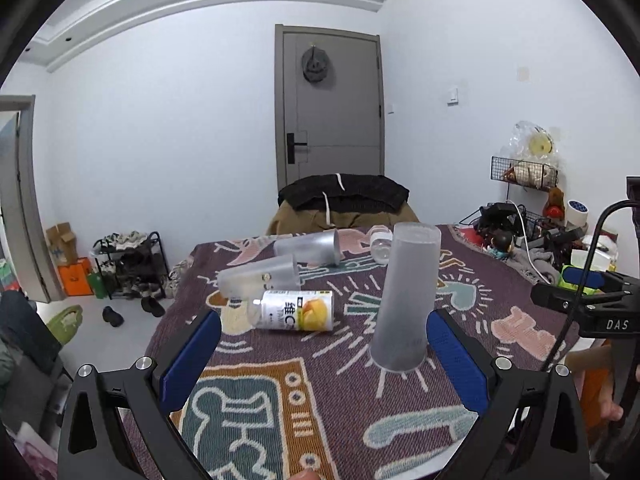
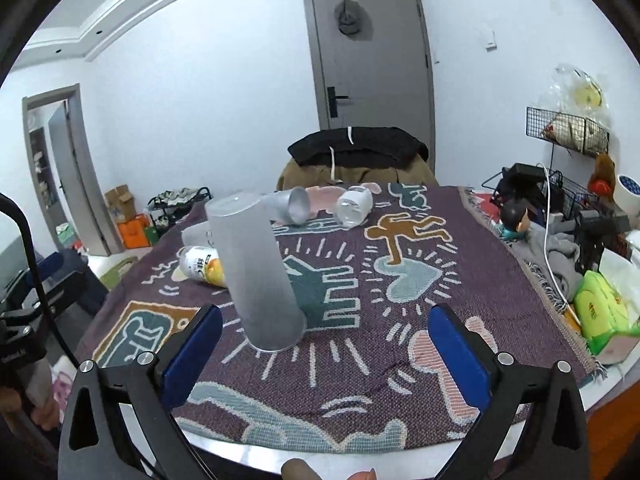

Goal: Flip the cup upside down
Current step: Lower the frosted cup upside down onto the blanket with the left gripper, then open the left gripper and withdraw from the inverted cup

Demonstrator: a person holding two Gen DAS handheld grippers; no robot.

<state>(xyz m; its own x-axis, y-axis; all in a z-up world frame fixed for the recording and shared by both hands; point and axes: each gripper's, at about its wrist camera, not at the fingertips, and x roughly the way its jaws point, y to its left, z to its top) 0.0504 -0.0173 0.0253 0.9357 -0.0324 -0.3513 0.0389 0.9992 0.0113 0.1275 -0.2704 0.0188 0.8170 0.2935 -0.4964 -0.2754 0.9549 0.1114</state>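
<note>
A tall frosted plastic cup (image 1: 404,296) stands on the patterned cloth with its wide rim down and its closed base up; it also shows in the right wrist view (image 2: 256,268). My left gripper (image 1: 324,344) is open and empty, and the cup stands just inside its right finger (image 1: 456,364). My right gripper (image 2: 326,344) is open and empty, with the cup just ahead of its left finger (image 2: 192,356). Two more frosted cups (image 1: 260,278) (image 1: 310,246) lie on their sides farther back.
A juice bottle (image 1: 294,310) lies on its side left of the upright cup. A small clear jar (image 2: 354,204) lies near the far edge. A chair draped with clothes (image 1: 344,200) stands behind the table. Clutter, cables and a green pack (image 2: 604,304) line the right side.
</note>
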